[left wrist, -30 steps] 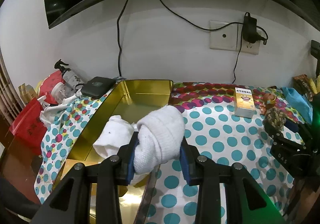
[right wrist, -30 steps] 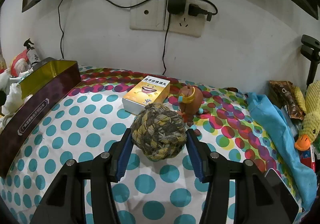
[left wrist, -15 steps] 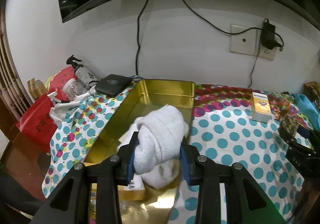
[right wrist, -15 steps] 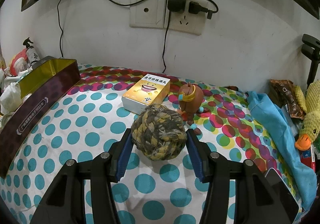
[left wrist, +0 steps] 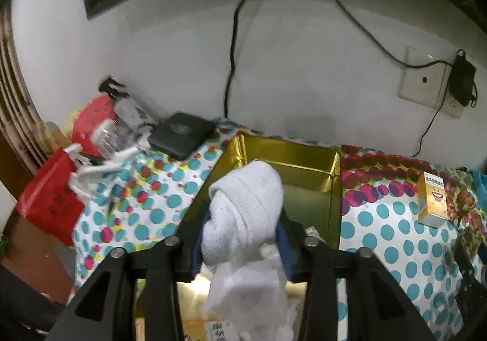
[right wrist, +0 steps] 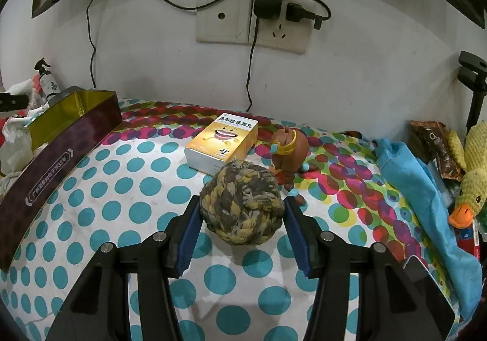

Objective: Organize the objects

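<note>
The white rolled sock (left wrist: 246,210) sits between the fingers of the left gripper (left wrist: 240,245), which are opening around it; the blue pads flank it closely, and whether they still press on it cannot be told. It hangs over the gold-lined tin box (left wrist: 333,186), above crumpled white plastic wrapping (left wrist: 246,289) already lying inside. At about 10 o'clock from the box a black flat device (left wrist: 182,134) rests on the dotted bench cloth (left wrist: 395,219), with a red bag (left wrist: 51,204) further out at 9 o'clock. The right gripper (right wrist: 242,224) has its fingers clamped on the braided rope ball (right wrist: 242,207). Just beyond the ball, at 12 o'clock, lies a yellow medicine carton (right wrist: 223,140), with a brown toy figure (right wrist: 287,152) at 1 o'clock and a plush duck (right wrist: 470,186) at 3 o'clock.
</note>
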Tool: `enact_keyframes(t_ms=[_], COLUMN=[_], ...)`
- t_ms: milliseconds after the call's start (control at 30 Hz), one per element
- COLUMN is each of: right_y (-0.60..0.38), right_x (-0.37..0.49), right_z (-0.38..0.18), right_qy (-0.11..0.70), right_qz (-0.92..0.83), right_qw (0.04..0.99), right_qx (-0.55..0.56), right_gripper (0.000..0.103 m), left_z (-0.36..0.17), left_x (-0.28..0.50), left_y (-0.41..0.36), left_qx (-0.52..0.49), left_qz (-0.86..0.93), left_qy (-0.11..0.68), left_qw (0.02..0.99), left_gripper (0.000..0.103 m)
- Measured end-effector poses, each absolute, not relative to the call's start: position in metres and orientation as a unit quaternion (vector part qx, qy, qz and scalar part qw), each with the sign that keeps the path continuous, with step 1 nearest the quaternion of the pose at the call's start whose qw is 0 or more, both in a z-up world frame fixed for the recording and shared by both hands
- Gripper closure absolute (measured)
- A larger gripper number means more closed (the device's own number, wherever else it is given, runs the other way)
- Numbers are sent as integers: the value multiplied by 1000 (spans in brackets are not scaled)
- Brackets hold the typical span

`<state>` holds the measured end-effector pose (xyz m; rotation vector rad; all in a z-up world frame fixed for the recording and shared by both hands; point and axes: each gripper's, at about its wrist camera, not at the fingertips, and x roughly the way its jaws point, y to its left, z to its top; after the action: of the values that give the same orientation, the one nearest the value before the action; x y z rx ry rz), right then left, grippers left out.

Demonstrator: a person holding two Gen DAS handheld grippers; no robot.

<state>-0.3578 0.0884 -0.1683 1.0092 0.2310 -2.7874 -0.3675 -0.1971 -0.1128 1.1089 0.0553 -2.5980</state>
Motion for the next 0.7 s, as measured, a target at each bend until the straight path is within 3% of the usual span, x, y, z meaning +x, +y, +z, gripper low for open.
enact_keyframes(t_ms=[33,133,167,233,400,700], right_y=[88,89,89,88,88,87], right_x=[-358,-357,-357,-357,-358,-357], right_z=[-168,-168,-168,-167,-167,-167], right_qy=[78,79,79,81,83,86], right_qz=[-934,-935,-936,-936,-935,-935], right_qw=[84,83,84,84,82,81], right_qx=[338,336,334,333,336,334], right_gripper=[52,52,52,52,52,52], left_z=[-118,-121,-119,-110,-89,-88], left_x=[-374,-382,-382,-377,-357,-301], left_y=[-201,-215,-219,-228,-234,-215], left_qx=[396,394,389,371,336,320], left_qz=[-905,-904,-906,-912,-923,-931], left_qy=[29,59,70,88,102,53], left_qw=[153,154,150,152,159,170], left_gripper=[51,43,30,23,23,23])
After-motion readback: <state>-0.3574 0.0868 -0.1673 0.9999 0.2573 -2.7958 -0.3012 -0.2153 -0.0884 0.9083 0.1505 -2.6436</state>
